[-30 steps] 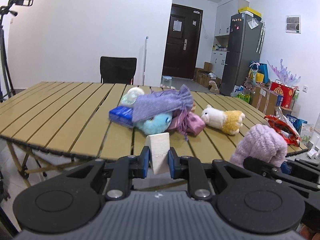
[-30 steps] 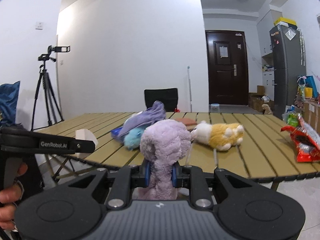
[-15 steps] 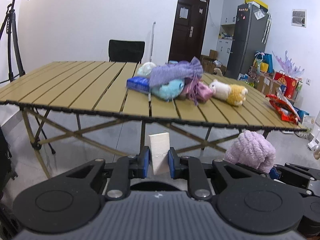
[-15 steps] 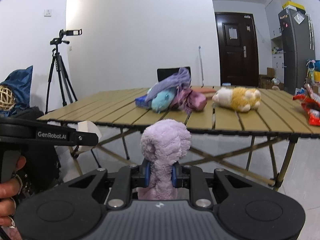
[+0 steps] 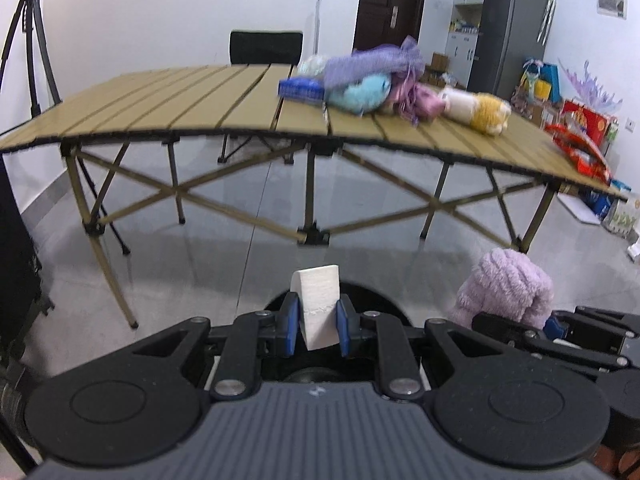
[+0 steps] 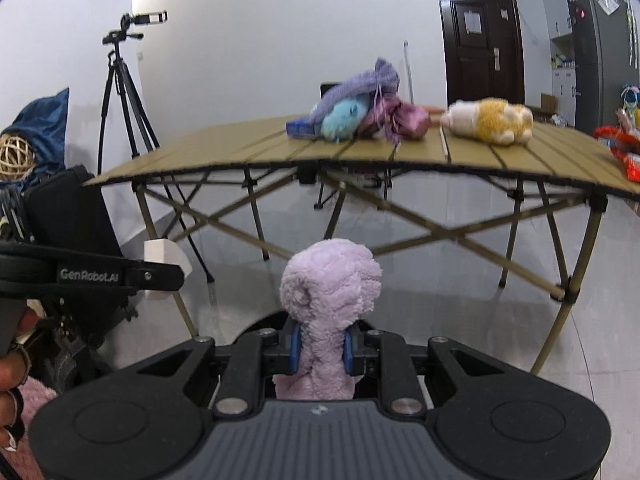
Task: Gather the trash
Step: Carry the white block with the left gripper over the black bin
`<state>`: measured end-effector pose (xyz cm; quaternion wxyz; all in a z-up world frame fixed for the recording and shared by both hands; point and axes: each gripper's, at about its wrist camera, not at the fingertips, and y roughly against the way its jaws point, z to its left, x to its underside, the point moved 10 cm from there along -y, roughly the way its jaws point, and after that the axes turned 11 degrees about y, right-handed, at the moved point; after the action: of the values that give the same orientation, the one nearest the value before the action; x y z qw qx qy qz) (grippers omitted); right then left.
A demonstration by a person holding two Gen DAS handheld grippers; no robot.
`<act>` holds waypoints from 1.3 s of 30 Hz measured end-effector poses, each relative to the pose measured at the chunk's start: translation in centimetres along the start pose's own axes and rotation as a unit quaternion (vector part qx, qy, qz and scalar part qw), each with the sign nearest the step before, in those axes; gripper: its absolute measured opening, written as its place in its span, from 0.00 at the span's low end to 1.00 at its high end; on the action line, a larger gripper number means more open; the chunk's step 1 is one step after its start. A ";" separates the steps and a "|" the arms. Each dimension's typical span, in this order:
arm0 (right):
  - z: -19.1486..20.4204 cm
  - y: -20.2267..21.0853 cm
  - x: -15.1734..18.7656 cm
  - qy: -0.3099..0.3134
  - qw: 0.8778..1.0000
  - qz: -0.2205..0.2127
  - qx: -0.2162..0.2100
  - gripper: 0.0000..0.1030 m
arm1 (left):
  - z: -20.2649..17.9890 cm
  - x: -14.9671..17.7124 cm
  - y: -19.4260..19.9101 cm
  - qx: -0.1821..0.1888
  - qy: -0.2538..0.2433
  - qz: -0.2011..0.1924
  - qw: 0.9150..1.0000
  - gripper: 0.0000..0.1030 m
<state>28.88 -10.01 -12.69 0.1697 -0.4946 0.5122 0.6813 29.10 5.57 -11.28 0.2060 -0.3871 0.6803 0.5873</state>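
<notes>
Two grippers are clamped on things below table height: a white foam block by the left gripper, a purple plush toy by the right gripper.

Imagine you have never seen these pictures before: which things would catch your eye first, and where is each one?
First, the fluffy lilac plush pinched in the right gripper, low in the middle of the right wrist view. Next, the white foam block clamped in the left gripper, above the grey floor. Behind both stands the slatted folding table, with a heap of soft toys on its top.
</notes>
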 end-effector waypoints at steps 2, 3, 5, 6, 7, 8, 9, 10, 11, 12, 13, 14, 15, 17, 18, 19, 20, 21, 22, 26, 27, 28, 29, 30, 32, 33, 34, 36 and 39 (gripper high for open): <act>0.3 -0.3 1.0 0.000 1.000 0.016 0.001 0.19 | 0.5 1.0 -0.2 -0.006 -0.002 0.013 1.000 0.19; 0.5 -0.4 1.6 -0.001 1.000 0.024 0.001 0.19 | 0.8 1.4 -0.4 -0.013 -0.004 0.019 1.000 0.19; 0.7 -0.7 2.4 -0.002 0.999 0.040 0.002 0.19 | 1.4 2.3 -0.7 -0.022 -0.007 0.030 0.999 0.19; 0.8 -0.9 2.9 -0.002 0.999 0.048 0.003 0.19 | 1.7 2.7 -0.8 -0.025 -0.008 0.035 0.999 0.19; 0.8 -1.0 3.3 -0.002 0.999 0.054 0.004 0.19 | 2.1 3.1 -1.0 -0.030 -0.007 0.040 0.999 0.19; 0.8 -1.2 3.7 -0.002 0.998 0.062 0.006 0.19 | 2.6 3.4 -1.2 -0.033 -0.006 0.046 0.998 0.19; 0.8 -1.4 4.1 -0.003 0.998 0.068 0.007 0.19 | 2.9 3.7 -1.4 -0.036 -0.004 0.051 0.998 0.19; 0.7 -1.6 4.5 -0.004 0.997 0.075 0.008 0.19 | 3.3 4.0 -1.7 -0.041 -0.002 0.058 0.998 0.19; 0.6 -1.8 4.9 -0.006 0.997 0.081 0.009 0.19 | 3.8 4.3 -2.0 -0.046 0.001 0.065 0.997 0.19; 0.6 -2.1 5.3 -0.009 0.996 0.089 0.010 0.19 | 4.3 4.5 -2.3 -0.050 0.005 0.071 0.996 0.19; 0.5 -2.4 5.6 -0.011 0.995 0.095 0.011 0.19 | 4.7 4.8 -2.5 -0.053 0.009 0.078 0.995 0.19; 0.4 -2.7 5.8 -0.014 0.995 0.101 0.013 0.19 | 5.0 5.0 -2.7 -0.055 0.012 0.083 0.995 0.19; 0.3 -2.9 6.1 -0.018 0.994 0.107 0.013 0.19 | 5.2 5.1 -2.9 -0.058 0.015 0.088 0.994 0.19; 0.3 -3.3 6.4 -0.021 0.993 0.115 0.015 0.19 | 5.6 5.2 -3.2 -0.061 0.019 0.093 0.994 0.19; 0.3 -3.5 6.5 -0.022 0.993 0.118 0.016 0.19 | 5.7 5.2 -3.3 -0.063 0.020 0.095 0.993 0.19; 0.2 -3.6 6.6 -0.022 0.992 0.120 0.017 0.19 | 5.8 5.2 -3.4 -0.063 0.021 0.097 0.993 0.19; 0.1 -3.8 6.6 -0.023 0.992 0.122 0.018 0.19 | 5.8 5.2 -3.5 -0.063 0.021 0.099 0.993 0.19; 0.1 -3.9 6.7 -0.023 0.992 0.125 0.019 0.19 | 5.7 5.2 -3.6 -0.064 0.021 0.100 0.993 0.19; 0.1 -4.0 6.8 -0.023 0.991 0.127 0.020 0.19 | 5.7 5.1 -3.7 -0.065 0.021 0.103 0.992 0.19; -0.4 -4.5 7.1 -0.028 0.990 0.135 0.024 0.19 | 5.7 5.0 -4.4 -0.070 0.024 0.112 0.991 0.19; -0.5 -4.7 7.1 -0.031 0.990 0.138 0.025 0.19 | 5.7 4.9 -4.6 -0.071 0.026 0.113 0.991 0.19; -0.7 -4.8 7.1 -0.033 0.989 0.139 0.027 0.19 | 5.6 4.9 -4.8 -0.071 0.028 0.116 0.990 0.19; -0.9 -5.0 7.2 -0.036 0.989 0.141 0.028 0.19 | 5.5 4.8 -5.0 -0.071 0.030 0.118 0.990 0.19; -1.1 -5.1 7.3 -0.038 0.989 0.142 0.030 0.19 | 5.5 4.8 -5.3 -0.072 0.031 0.120 0.990 0.19; -1.6 -5.3 7.5 -0.044 0.988 0.145 0.033 0.19 | 5.3 4.7 -5.8 -0.075 0.031 0.125 0.989 0.19; -1.8 -5.5 7.6 -0.046 0.988 0.146 0.034 0.19 | 5.2 4.7 -6.0 -0.076 0.031 0.127 0.988 0.19; -2.0 -5.6 7.7 -0.048 0.987 0.148 0.036 0.19 | 5.1 4.7 -6.3 -0.077 0.030 0.130 0.988 0.19; -2.5 -5.9 7.8 -0.053 0.986 0.150 0.039 0.19 | 4.9 4.6 -6.7 -0.078 0.030 0.134 0.987 0.19; -3.2 -6.2 8.1 -0.060 0.985 0.153 0.044 0.19 | 4.5 4.6 -7.3 -0.080 0.031 0.139 0.987 0.19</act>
<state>31.37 -12.40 -22.82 0.1156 -0.3608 0.5998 0.7048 31.14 8.48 -20.34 0.0700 -0.3217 0.6846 0.6504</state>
